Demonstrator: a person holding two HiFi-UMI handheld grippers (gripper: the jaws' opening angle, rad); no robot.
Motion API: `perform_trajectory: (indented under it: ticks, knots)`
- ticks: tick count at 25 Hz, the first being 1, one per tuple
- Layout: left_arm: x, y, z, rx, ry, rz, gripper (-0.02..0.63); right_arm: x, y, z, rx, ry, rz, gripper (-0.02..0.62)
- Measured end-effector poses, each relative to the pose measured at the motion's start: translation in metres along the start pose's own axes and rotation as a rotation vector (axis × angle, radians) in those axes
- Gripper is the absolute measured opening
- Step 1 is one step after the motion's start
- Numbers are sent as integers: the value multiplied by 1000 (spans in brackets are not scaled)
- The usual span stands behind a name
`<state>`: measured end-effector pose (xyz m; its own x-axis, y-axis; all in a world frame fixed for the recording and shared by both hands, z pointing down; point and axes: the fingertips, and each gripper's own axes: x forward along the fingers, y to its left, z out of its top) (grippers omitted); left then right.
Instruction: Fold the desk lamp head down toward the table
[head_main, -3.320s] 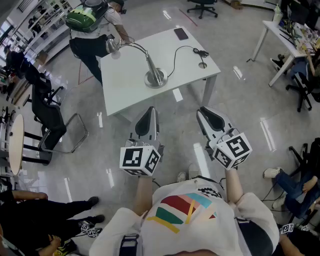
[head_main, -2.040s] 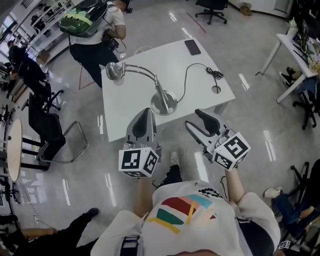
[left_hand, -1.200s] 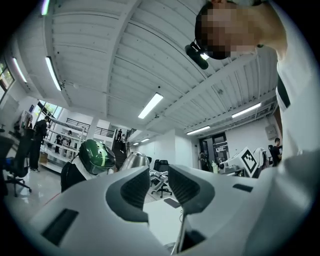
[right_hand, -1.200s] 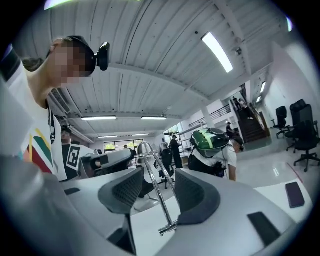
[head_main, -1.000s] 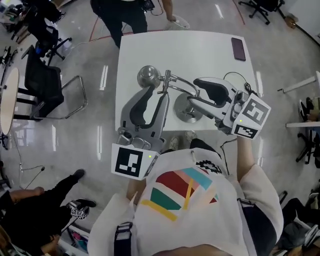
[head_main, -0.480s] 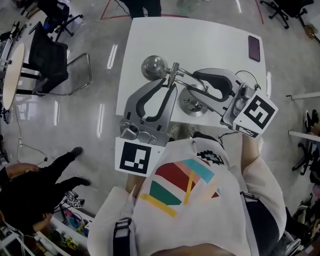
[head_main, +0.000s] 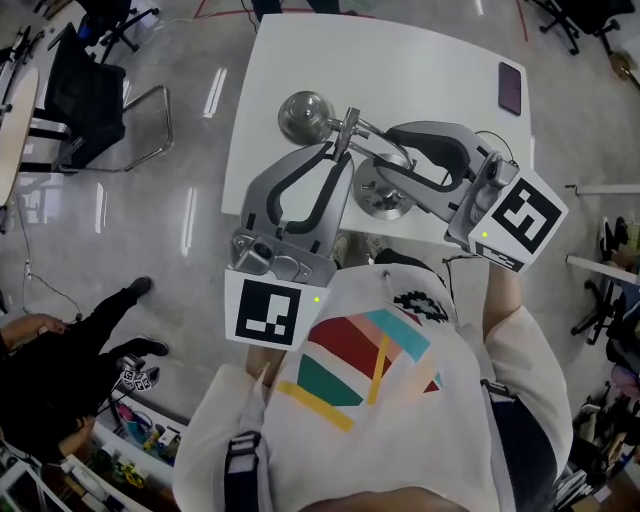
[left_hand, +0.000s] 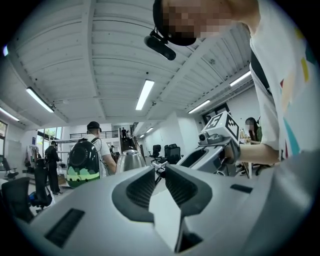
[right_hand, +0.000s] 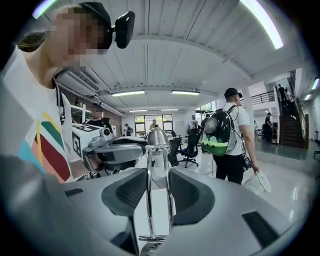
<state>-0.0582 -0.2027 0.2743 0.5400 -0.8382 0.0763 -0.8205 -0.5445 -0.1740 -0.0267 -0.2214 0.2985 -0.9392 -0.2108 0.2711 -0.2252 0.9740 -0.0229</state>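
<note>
Moved in to table's (head_main: 420, 60) near edge: right gripper (head_main: 385, 152) pinches lamp arm (right_hand: 148, 200) as brace, left gripper (head_main: 338, 150) closing round hinge (head_main: 350, 120) to tip head (head_main: 303, 115).

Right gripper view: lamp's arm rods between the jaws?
Yes, the two chrome lamp arm rods stand between the pads of the right gripper.

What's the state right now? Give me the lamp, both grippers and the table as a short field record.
lamp head: raised off the table, not yet folded
left gripper: jaws closing, lamp joint between the tips
right gripper: jaws on the lamp arm, its two rods between the pads
lamp base: on table, toward the near edge
also on table: phone, far right corner
</note>
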Motion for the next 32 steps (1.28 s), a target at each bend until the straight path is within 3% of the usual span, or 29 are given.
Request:
perform_trajectory:
  ticks: [8,13,17,20,23,29,32]
  knots:
    - [-3,7,-1,-48,-22,9,110,8,2,0,-8,31,-1,155]
    - [-1,9,-13,-3,18,9,101,13,-1,-8,-32,93,-36,156]
    - [-1,28,-30,-186,-32,79,97,30,-2,-17,-57,164,-50,155]
    - [-1,37,-52,-203,5,92,91,42,-4,-25,-51,221,-33,156]
    - [5,37,-90,-186,95,105,89,53,-8,-45,-56,327,-4,156]
    - [12,27,-163,-282,255,75,87,77,-9,-86,-46,600,78,156]
    - [15,15,-186,-336,289,37,89,84,-7,-105,-17,756,116,157]
